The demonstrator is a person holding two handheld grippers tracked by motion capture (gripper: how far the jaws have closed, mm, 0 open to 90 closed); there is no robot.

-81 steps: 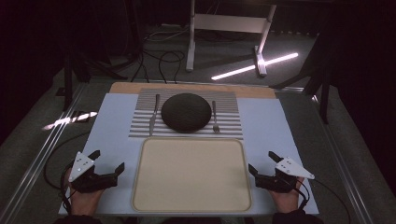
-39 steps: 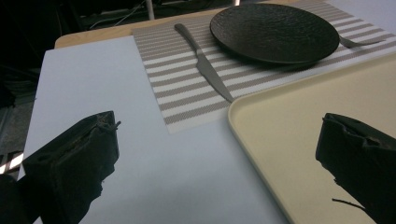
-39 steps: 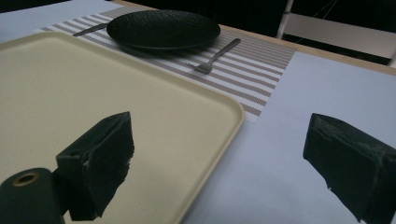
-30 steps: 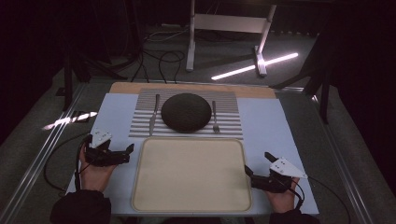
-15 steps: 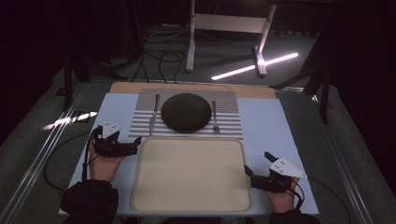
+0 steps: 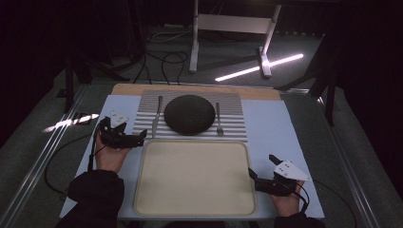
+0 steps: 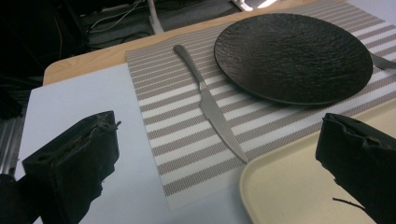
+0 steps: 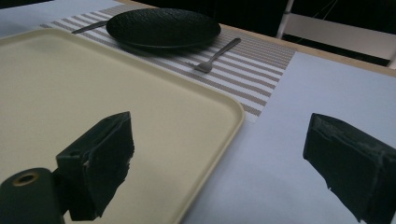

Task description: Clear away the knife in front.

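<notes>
A black plate (image 6: 189, 114) sits on a striped placemat (image 6: 233, 102), with a knife (image 6: 156, 117) on its left and a fork (image 6: 219, 118) on its right. My left gripper (image 6: 141, 138) is open beside the mat's near left corner. In the left gripper view its jaws stand wide apart, and the left gripper (image 7: 218, 123) frames the knife (image 7: 210, 105) blade without touching it. My right gripper (image 6: 260, 166) is open at the right edge of the cream tray (image 6: 192, 175). The right gripper (image 8: 219, 122) straddles the tray's rim (image 8: 233, 112) and holds nothing.
A pale blue cover (image 6: 271, 123) lies over the table, with a wooden strip (image 6: 128, 89) along the far edge. Cables trail off the left side. A metal stand (image 6: 228, 23) and dark floor lie beyond the table.
My left gripper has moved forward from the table's near left up to the mat's corner by the knife. The right gripper has shifted slightly toward the tray's edge.
</notes>
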